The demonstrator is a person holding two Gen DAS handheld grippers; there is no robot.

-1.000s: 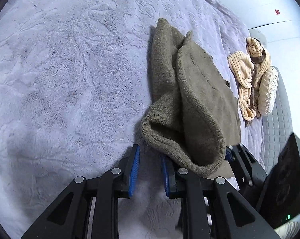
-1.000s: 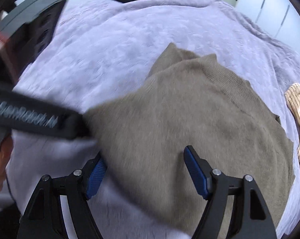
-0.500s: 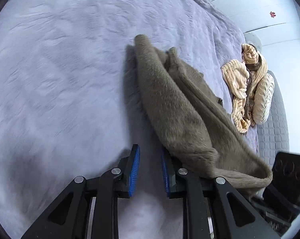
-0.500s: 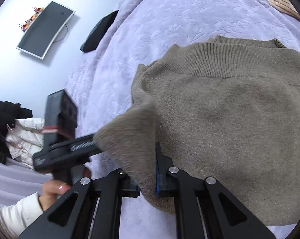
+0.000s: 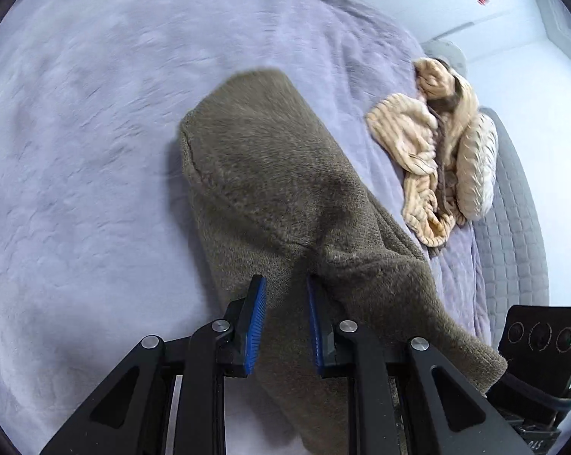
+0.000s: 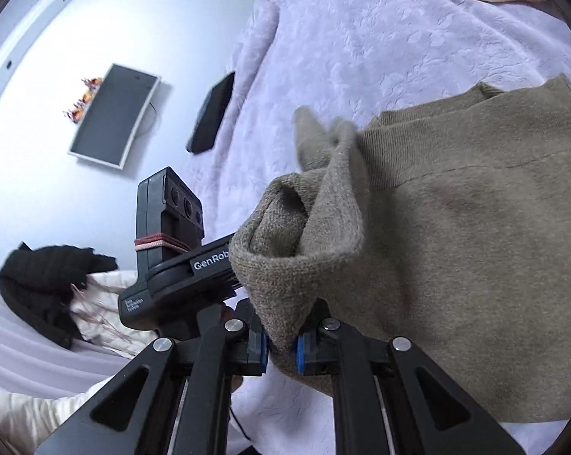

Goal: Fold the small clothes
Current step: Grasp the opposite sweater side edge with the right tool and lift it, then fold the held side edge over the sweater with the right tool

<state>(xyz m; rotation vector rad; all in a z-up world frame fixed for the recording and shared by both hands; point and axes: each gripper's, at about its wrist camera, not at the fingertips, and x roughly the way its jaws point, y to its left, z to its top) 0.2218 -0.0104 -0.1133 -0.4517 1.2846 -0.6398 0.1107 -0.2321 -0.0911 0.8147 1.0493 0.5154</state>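
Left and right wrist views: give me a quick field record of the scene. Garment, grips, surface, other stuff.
garment: olive-brown knit sweater, partly lifted, bunched at the gripped edge
left gripper: sweater fabric between its blue pads, shut on it
right gripper: shut on a fold of the sweater's edge
surface: lavender embossed blanket
other clothes: cream ribbed garment, crumpled, lying apart from the sweater
background: wall screen; dark flat object at the blanket's edge
fold status: not yet finished, sweater not flat
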